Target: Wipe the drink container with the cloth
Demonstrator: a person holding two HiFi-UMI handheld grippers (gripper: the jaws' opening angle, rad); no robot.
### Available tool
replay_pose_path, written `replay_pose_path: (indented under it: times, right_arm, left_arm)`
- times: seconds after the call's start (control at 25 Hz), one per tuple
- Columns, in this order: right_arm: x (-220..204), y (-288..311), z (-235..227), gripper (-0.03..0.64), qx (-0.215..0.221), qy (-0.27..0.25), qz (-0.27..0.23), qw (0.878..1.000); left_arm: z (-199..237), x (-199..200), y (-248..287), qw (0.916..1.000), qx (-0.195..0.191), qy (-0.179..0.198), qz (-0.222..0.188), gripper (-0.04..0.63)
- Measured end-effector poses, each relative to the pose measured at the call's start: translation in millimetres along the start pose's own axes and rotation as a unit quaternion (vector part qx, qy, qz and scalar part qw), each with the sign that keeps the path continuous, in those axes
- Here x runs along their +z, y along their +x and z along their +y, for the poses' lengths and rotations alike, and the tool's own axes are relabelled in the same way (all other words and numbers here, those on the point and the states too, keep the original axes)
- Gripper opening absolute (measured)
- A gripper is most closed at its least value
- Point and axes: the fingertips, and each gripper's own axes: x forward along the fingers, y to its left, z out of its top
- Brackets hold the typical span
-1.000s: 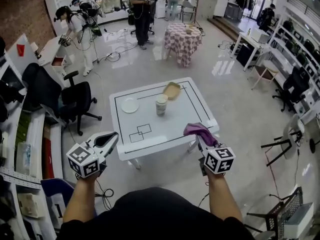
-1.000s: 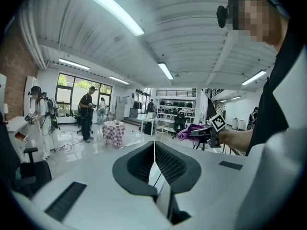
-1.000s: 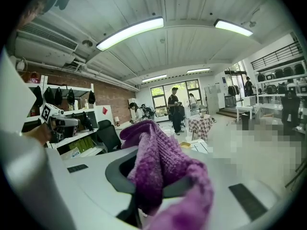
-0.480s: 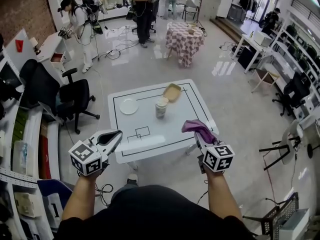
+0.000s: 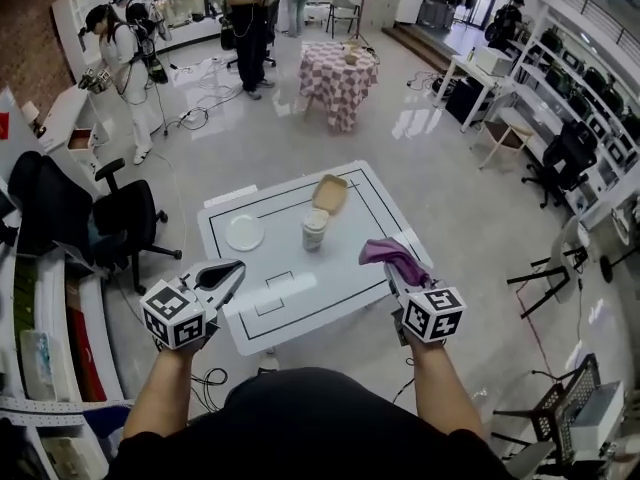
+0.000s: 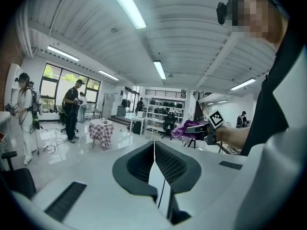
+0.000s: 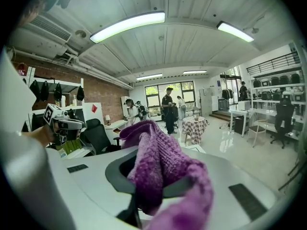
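Observation:
A pale drink container [image 5: 314, 229] with a lid stands upright near the middle of the white table [image 5: 350, 283]. My right gripper [image 5: 393, 267] is shut on a purple knitted cloth [image 5: 393, 258] over the table's near right corner, well short of the container. In the right gripper view the cloth [image 7: 160, 169] bulges out of the jaws and drapes forward. My left gripper [image 5: 236, 272] hangs shut and empty by the table's near left edge; its closed fingertips [image 6: 152, 150] show in the left gripper view.
On the table also lie a white plate [image 5: 244, 232] at the left and a tan shallow tray [image 5: 328, 193] behind the container. A black office chair [image 5: 110, 218] stands left of the table. Several people [image 5: 250, 18] stand at the far end by a checked-cloth table [image 5: 336, 78].
The view has drifted, so the table sits slightly lower and more left in the picture. Both grippers keep their grips and nearly the same places.

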Motion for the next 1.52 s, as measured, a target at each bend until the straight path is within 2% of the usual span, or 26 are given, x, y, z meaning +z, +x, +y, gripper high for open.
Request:
replay_pose_path:
  times: [0.24,0.72,1.0,1.2,1.4,1.52]
  right_arm:
    - [4.5,45.7,22.1,0.083,-0.038,0.011,0.001,0.999]
    - [3.6,84.4,60.6,0.083,-0.107,0.036,0.004,0.994]
    - [1.9,93.8,67.7,0.083,-0.126,0.031,0.017,0.991]
    - [-4.1,97.4,49.5,0.083,-0.133,0.035,0.025,0.990]
    - [-4.8,102.6,17.1,0.083,-0.112,0.037,0.030,0.993]
    - [-7.3,112.9,-1.1,0.083,-0.094,0.031,0.043,0.994]
  left_arm:
    - [65.1,-0.7,11.7,0.9988,-0.048,0.003,0.006,0.025]
    - [137.6,-3.9,17.2,0.9916,-0.127,0.009,0.022,0.026]
    - [162.6,-17.3,32.8,0.9885,-0.148,-0.005,0.030,0.026]
    - [154.5,-20.8,58.0,0.9862,-0.161,-0.002,0.036,0.026]
    - [139.2,-6.7,86.7,0.9886,-0.147,0.008,0.030,0.026]
    - [142.7,-1.3,99.1,0.9919,-0.125,-0.002,0.024,0.026]
